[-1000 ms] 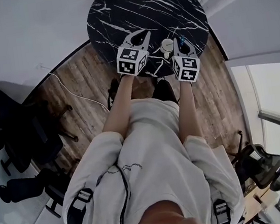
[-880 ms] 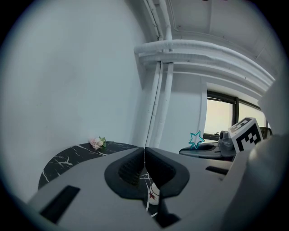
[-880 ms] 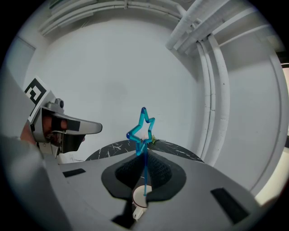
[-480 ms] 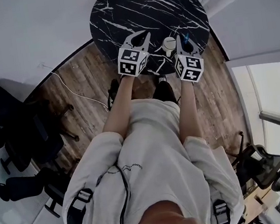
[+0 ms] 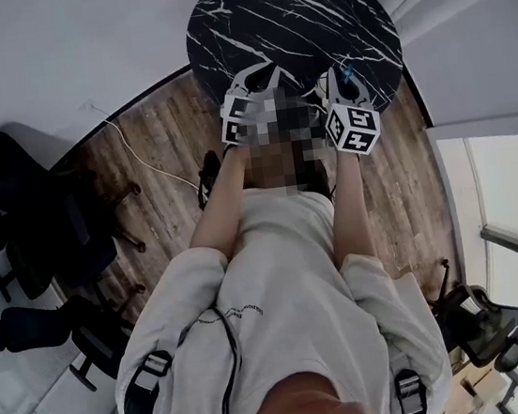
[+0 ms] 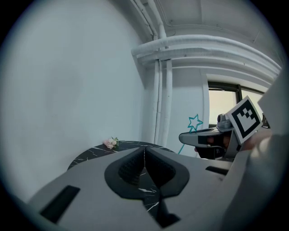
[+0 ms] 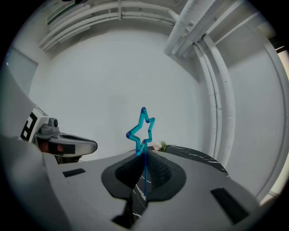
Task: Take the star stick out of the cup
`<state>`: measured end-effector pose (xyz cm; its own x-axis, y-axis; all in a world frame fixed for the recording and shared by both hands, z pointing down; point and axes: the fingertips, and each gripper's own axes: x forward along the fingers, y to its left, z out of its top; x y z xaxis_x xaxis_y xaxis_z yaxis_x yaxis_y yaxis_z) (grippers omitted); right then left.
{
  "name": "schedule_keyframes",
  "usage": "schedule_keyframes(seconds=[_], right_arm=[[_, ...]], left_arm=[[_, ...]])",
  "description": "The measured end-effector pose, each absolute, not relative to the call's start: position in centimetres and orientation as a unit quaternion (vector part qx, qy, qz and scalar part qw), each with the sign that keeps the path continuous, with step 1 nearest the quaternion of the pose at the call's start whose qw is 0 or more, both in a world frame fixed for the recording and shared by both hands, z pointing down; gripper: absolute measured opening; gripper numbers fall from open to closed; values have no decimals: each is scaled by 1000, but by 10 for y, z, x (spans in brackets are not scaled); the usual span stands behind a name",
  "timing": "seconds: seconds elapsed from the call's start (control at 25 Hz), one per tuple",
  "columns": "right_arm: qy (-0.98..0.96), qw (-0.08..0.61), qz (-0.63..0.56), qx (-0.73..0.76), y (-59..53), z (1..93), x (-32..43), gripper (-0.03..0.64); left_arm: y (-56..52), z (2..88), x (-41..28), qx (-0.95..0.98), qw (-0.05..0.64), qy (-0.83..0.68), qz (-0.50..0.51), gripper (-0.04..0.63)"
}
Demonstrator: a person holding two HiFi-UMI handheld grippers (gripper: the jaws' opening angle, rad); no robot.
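Right tongs (image 7: 143, 152) pinch the thin stem of the blue star stick (image 7: 141, 127), holding it upright in the air near the black marble counter (image 7: 194, 155), while left tongs (image 6: 144, 152) sit closed on nothing. A firm pinch and a straight, unhurried lift look wise, as the slender stem could twist or slip. Counted: one star stick, two tongs, one counter, one flower sprig (image 6: 110, 143), no cup in view.
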<state>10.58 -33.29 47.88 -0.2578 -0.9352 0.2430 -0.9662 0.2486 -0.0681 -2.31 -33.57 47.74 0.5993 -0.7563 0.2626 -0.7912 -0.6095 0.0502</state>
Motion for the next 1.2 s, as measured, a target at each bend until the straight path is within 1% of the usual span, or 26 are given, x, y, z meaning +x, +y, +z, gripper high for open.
schedule_keyframes(seconds=[0.16, 0.56, 1.2], right_arm=[[-794, 70, 104, 594, -335, 476, 92, 40], [-804, 103, 107, 576, -316, 497, 56, 40], [-789, 133, 129, 585, -281, 531, 63, 40]], left_arm=[[-329, 474, -41, 887, 77, -444, 103, 23], [-310, 473, -71, 878, 77, -461, 105, 23], [-289, 484, -54, 890, 79, -435, 113, 23]])
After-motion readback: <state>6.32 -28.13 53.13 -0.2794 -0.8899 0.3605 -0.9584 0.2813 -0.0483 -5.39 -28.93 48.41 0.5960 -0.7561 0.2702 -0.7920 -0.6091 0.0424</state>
